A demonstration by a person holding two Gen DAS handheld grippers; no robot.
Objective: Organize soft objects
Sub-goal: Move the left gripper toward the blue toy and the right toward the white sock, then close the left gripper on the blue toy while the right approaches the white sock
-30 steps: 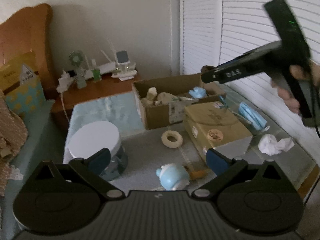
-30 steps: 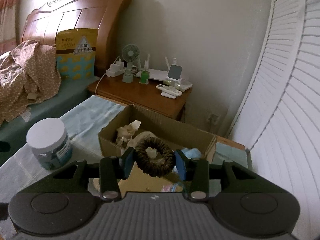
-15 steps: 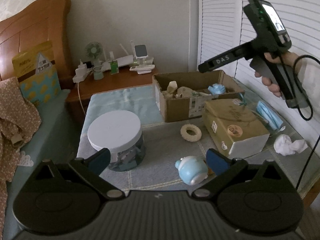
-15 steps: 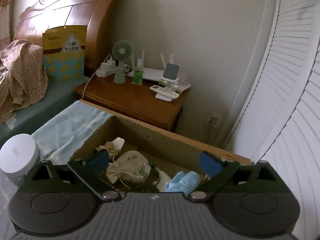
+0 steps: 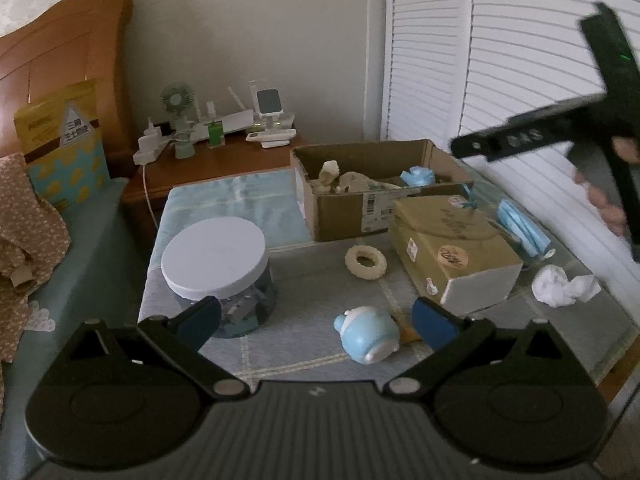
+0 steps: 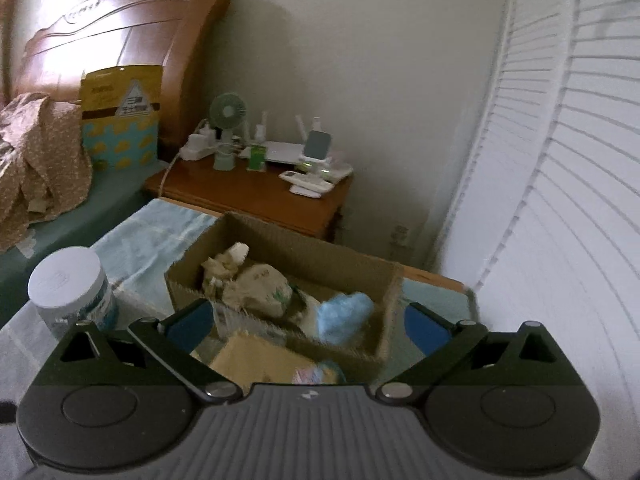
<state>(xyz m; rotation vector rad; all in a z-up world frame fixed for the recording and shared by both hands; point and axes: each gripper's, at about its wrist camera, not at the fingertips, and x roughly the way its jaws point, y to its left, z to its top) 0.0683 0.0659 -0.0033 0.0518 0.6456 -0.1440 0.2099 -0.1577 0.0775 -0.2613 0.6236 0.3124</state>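
Above the cardboard box (image 6: 280, 280), the right gripper (image 6: 308, 326) has just been opening, nothing between its 2 fingers, with what looks like the dark ring hidden among pouches at 12 o'clock.

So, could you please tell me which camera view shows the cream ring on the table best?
The left wrist view: the cream ring lies flat and fully visible on the table, in front of the open cardboard box. The right wrist view does not show it at all.
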